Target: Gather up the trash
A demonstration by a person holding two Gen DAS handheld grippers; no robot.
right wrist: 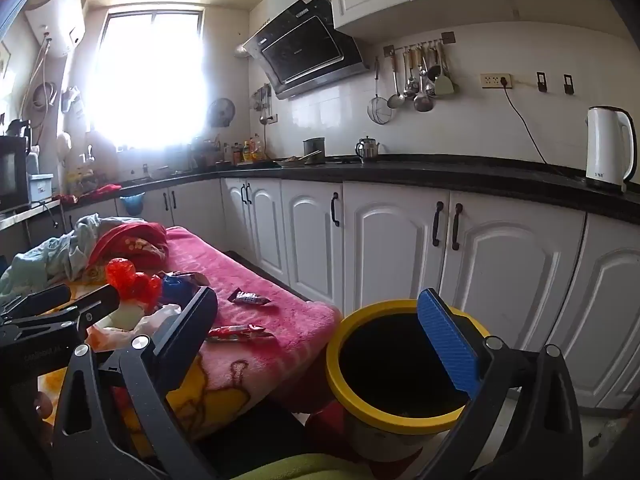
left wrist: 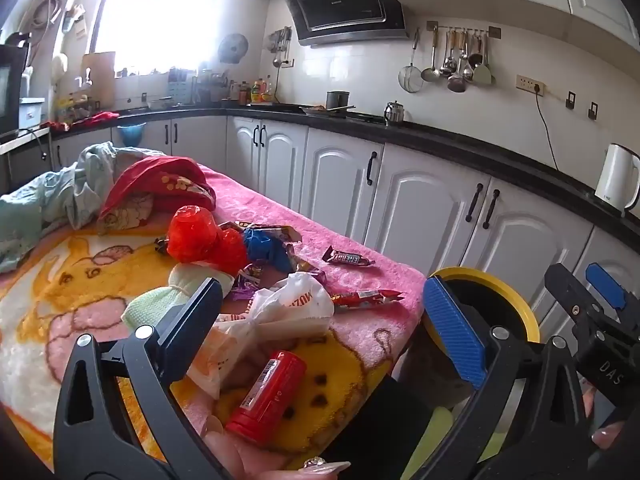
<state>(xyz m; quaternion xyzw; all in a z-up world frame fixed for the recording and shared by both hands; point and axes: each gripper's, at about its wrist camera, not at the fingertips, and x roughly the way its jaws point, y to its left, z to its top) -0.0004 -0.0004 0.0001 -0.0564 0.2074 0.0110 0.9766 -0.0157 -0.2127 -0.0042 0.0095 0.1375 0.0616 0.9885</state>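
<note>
Both tools idle, nothing held. The left gripper (left wrist: 320,320) hangs with its jaws spread wide over the near end of the pink and yellow cartoon fleece blanket (left wrist: 360,332); the right gripper (right wrist: 320,340) is equally wide apart and empty, aimed toward the yellow-rimmed round waste bin (right wrist: 340,376), which stands on the floor just off the blanket's corner, at about three o'clock from the litter. Trash lies clustered mid-blanket: a crumpled white plastic bag (left wrist: 288,304), a red cylindrical tube with a barcode label (left wrist: 268,396) at six o'clock from it, a long red snack wrapper (left wrist: 368,297) at three o'clock, a dark "Energy" bar wrapper (left wrist: 347,259) at one o'clock, and red crinkled cellophane (left wrist: 192,236) at eleven. My judgement: collection has barely begun. The tube looks like the easiest first pick; close across its width, not its ends, so it cannot roll. Flat wrappers need the pads pressed low into the fleece without snagging the pile.
</note>
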